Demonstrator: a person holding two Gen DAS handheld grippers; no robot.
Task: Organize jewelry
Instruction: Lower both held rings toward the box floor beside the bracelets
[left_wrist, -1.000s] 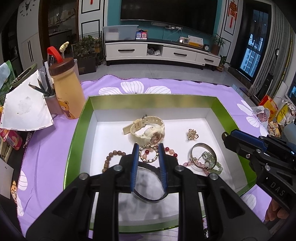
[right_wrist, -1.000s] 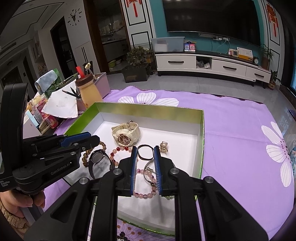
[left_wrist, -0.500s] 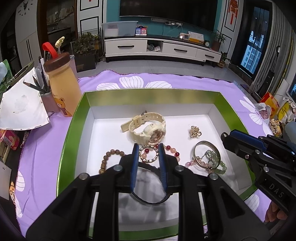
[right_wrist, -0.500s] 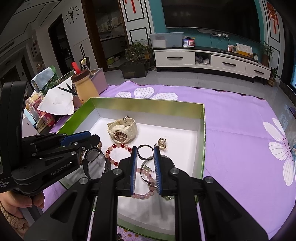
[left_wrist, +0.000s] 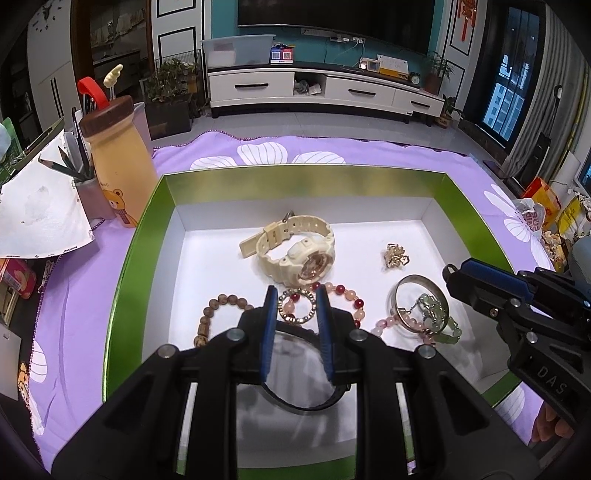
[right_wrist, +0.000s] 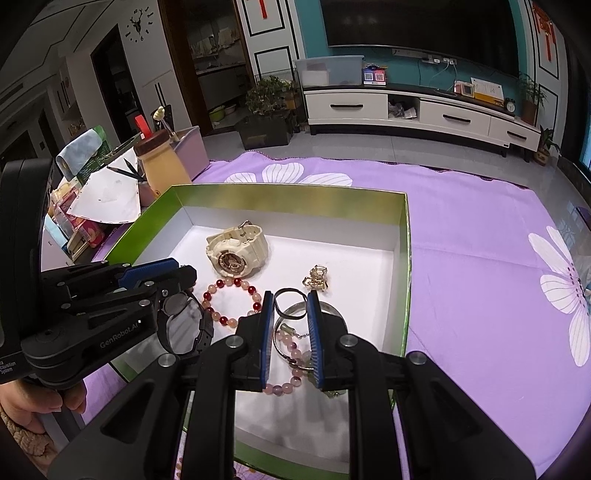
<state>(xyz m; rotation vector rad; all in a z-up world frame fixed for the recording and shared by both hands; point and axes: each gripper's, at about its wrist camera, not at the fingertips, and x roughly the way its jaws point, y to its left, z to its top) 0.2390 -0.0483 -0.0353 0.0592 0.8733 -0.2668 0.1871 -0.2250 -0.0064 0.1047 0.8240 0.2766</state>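
A green box (left_wrist: 140, 236) with a white floor holds a cream watch (left_wrist: 295, 251), a brown bead bracelet (left_wrist: 214, 310), a red-pink bead bracelet (left_wrist: 347, 291), a gold charm (left_wrist: 396, 255), and a silver bangle (left_wrist: 417, 299) with pink beads. My left gripper (left_wrist: 295, 299) is shut on a black watch (left_wrist: 299, 391), held low over the box's front; the watch also shows in the right wrist view (right_wrist: 184, 325). My right gripper (right_wrist: 290, 302) is shut on a thin black ring (right_wrist: 291, 306) above the bangle (right_wrist: 328, 310).
A yellow bear bottle (left_wrist: 118, 166) and a pencil cup (left_wrist: 85, 184) stand left of the box, beside white paper (left_wrist: 37, 210). The purple flowered cloth (right_wrist: 480, 258) spreads to the right. Snack bags (left_wrist: 546, 206) lie at the far right edge.
Both grippers have drawn back slightly toward the box's front, each keeping its hold. The jewelry in the box has not moved.
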